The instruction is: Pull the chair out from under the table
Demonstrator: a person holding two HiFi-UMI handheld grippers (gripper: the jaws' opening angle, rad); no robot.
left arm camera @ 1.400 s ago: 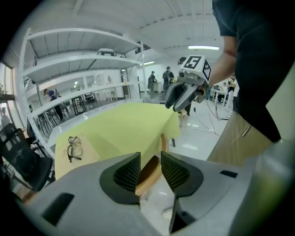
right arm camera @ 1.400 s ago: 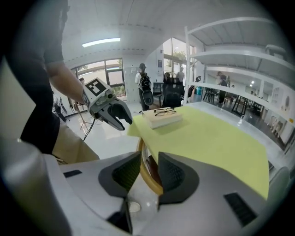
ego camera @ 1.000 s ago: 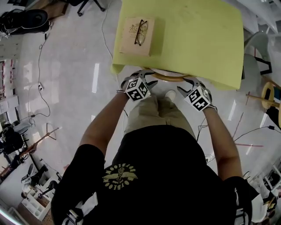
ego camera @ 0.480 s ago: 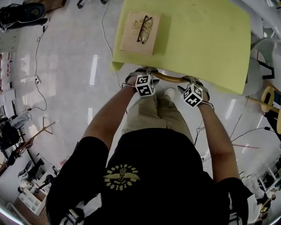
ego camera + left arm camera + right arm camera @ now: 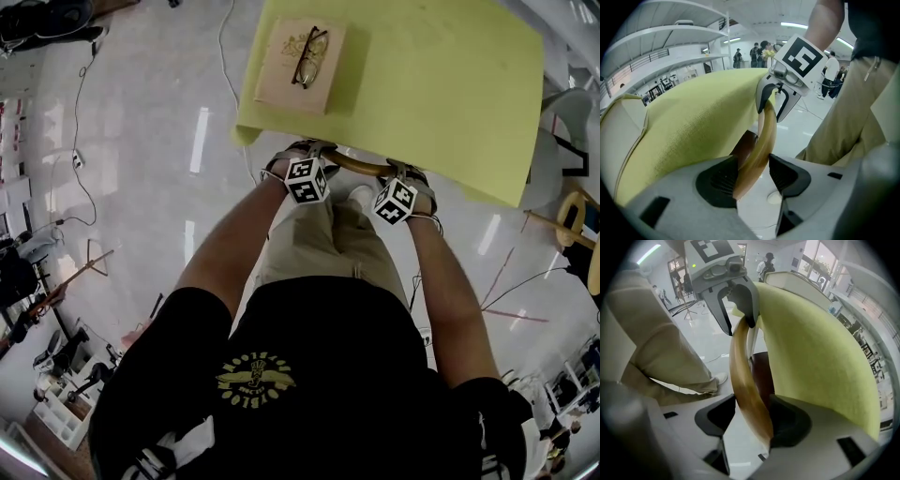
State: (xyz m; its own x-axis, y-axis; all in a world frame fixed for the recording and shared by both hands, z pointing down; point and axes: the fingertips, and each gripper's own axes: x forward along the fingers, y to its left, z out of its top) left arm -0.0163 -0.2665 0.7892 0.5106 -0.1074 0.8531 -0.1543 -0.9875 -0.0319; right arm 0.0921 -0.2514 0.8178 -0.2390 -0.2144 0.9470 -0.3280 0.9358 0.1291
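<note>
The chair is tucked under the yellow-green table (image 5: pixel 441 84); only its curved wooden back rail (image 5: pixel 361 166) shows past the table's near edge. My left gripper (image 5: pixel 298 152) straddles the rail's left end and my right gripper (image 5: pixel 406 172) its right end. In the left gripper view the rail (image 5: pixel 761 145) runs between the jaws of the left gripper (image 5: pixel 754 176), which are opening; it lies against the left pad. In the right gripper view the rail (image 5: pixel 743 376) leans on the right pad of the right gripper (image 5: pixel 754 420), with a gap on the other side.
A tan box (image 5: pixel 281 80) with glasses (image 5: pixel 309 58) on it lies on the table's far left corner. The person's legs and a white shoe (image 5: pixel 363 199) stand right behind the chair. Cables (image 5: pixel 84 178) trail across the glossy floor, and wooden furniture (image 5: pixel 572 216) stands at right.
Both grippers have sunk onto the chair's back rail, so that their jaws now sit around it. The right one has also shifted a little to the left along the rail.
</note>
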